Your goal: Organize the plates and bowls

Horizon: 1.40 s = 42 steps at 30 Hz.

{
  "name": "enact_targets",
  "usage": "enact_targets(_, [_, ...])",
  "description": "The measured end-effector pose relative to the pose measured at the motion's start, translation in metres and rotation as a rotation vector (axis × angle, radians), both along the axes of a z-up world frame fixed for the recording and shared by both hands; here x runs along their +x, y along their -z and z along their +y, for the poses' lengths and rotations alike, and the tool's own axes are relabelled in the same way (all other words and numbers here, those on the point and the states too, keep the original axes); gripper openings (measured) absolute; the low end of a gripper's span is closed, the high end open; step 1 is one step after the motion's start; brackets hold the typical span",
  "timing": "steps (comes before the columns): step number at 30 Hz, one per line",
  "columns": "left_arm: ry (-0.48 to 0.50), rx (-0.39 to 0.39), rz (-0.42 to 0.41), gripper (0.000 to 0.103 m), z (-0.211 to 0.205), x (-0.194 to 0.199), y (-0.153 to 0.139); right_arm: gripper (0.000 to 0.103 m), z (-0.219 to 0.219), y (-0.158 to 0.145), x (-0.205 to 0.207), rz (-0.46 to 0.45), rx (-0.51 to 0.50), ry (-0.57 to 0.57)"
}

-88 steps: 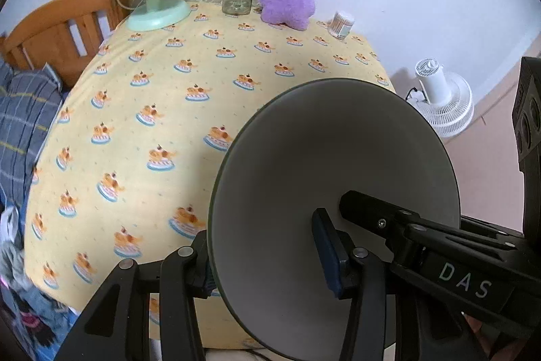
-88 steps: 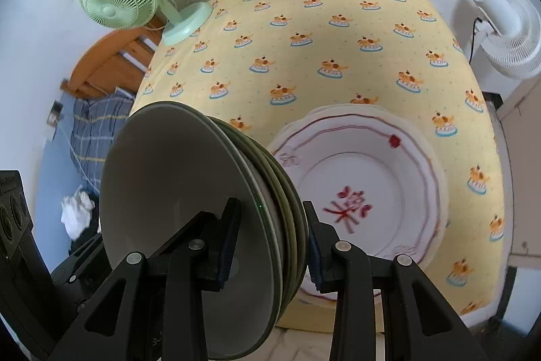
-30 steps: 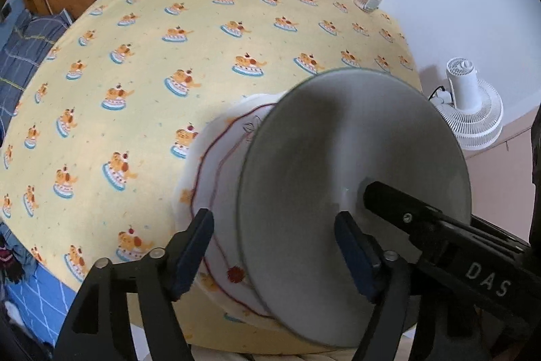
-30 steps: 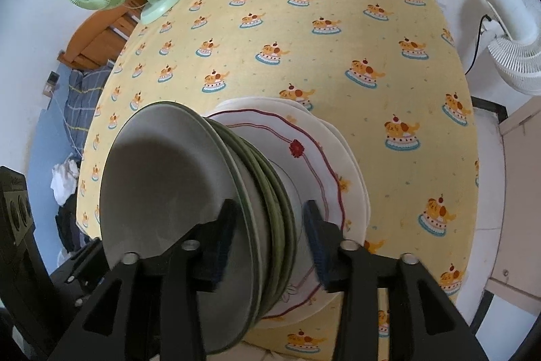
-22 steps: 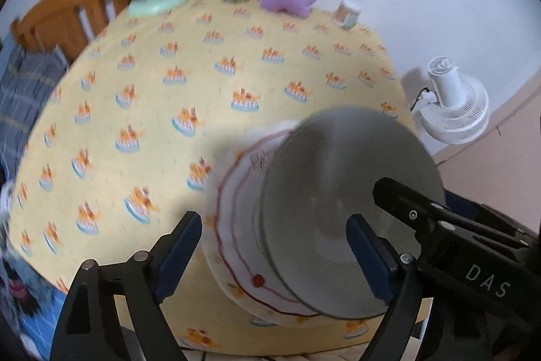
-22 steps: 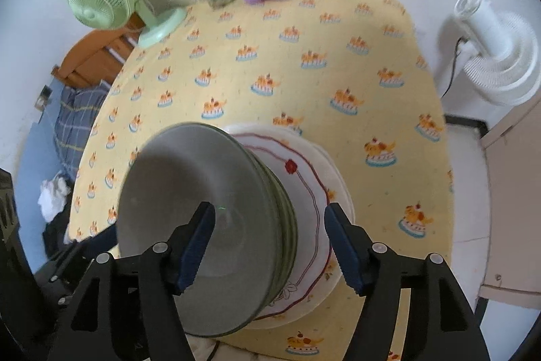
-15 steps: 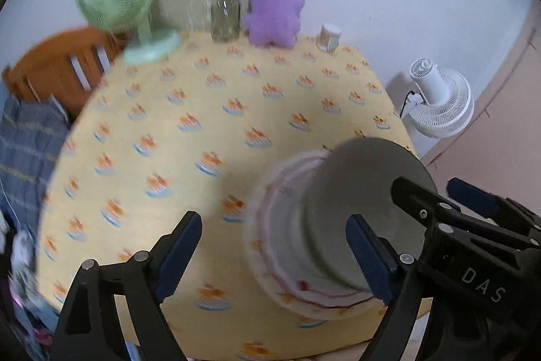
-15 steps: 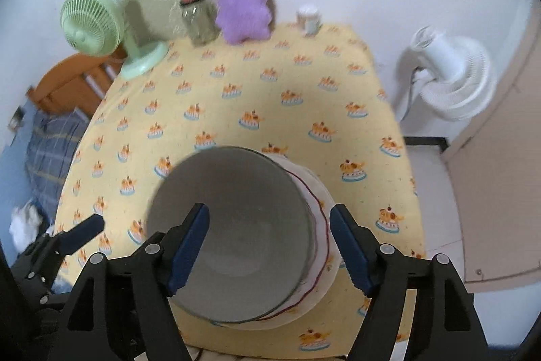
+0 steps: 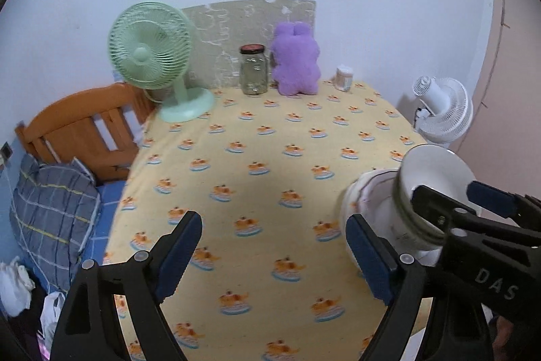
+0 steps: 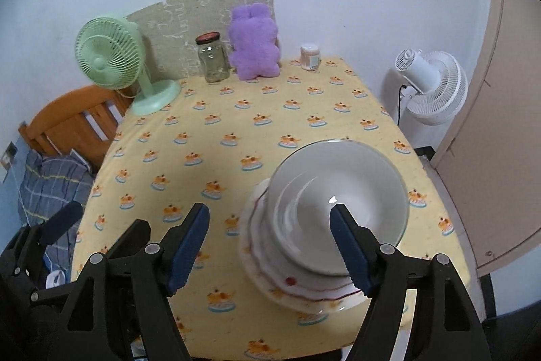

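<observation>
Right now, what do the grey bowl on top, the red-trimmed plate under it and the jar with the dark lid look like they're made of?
Grey bowl: probably glazed ceramic, given the glossy highlight inside. Red-trimmed scalloped white plate: likely glazed ceramic or porcelain, smooth and shiny. Jar: clear glass, see-through; its dark lid looks like metal, though I can't be sure.

The bowl (image 10: 338,202) below my right claw (image 10: 270,242) looks glazed and glossy, catching a highlight. Matt printed cloth (image 10: 257,137) covers the desk. The bear (image 10: 253,43) is fuzzy plush, the jar (image 10: 213,58) clear glass, the headboard (image 10: 71,120) varnished wood.
</observation>
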<state>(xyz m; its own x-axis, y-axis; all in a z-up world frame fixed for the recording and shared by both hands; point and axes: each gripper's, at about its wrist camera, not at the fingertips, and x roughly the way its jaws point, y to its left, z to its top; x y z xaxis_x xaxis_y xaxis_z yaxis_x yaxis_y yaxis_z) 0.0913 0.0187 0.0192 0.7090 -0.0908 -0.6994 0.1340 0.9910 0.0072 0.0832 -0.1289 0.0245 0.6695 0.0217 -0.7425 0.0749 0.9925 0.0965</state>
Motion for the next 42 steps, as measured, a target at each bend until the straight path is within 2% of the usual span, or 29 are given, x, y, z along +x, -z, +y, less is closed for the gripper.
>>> enact_targets(3, [-0.049, -0.007, -0.047, 0.088, 0.015, -0.011, 0.007, 0.076, 0.008, 0.004, -0.012, -0.036, -0.010, 0.004])
enact_targets(5, [-0.075, 0.016, -0.071, 0.088, 0.023, -0.020, 0.017, 0.076, 0.011, 0.008, -0.018, -0.051, -0.020, -0.002])
enact_targets(8, [-0.095, 0.020, -0.079, 0.088, 0.031, -0.033, 0.030, 0.076, 0.012, 0.023, -0.032, -0.091, -0.024, -0.022])
enact_targets(15, [-0.134, -0.018, -0.090, 0.089, 0.042, -0.070, 0.042, 0.076, 0.009, 0.054, -0.067, -0.097, -0.033, -0.039])
enact_targets(21, [-0.142, -0.032, -0.098, 0.090, 0.041, -0.093, 0.045, 0.076, 0.007, 0.053, -0.089, -0.130, -0.028, -0.048])
enact_targets(26, [-0.135, -0.031, -0.124, 0.097, 0.036, -0.106, 0.043, 0.076, 0.009, 0.051, -0.100, -0.148, -0.031, -0.066])
enact_targets(42, [-0.144, -0.036, -0.154, 0.101, 0.034, -0.114, 0.038, 0.081, 0.010, 0.046, -0.109, -0.175, -0.044, -0.073])
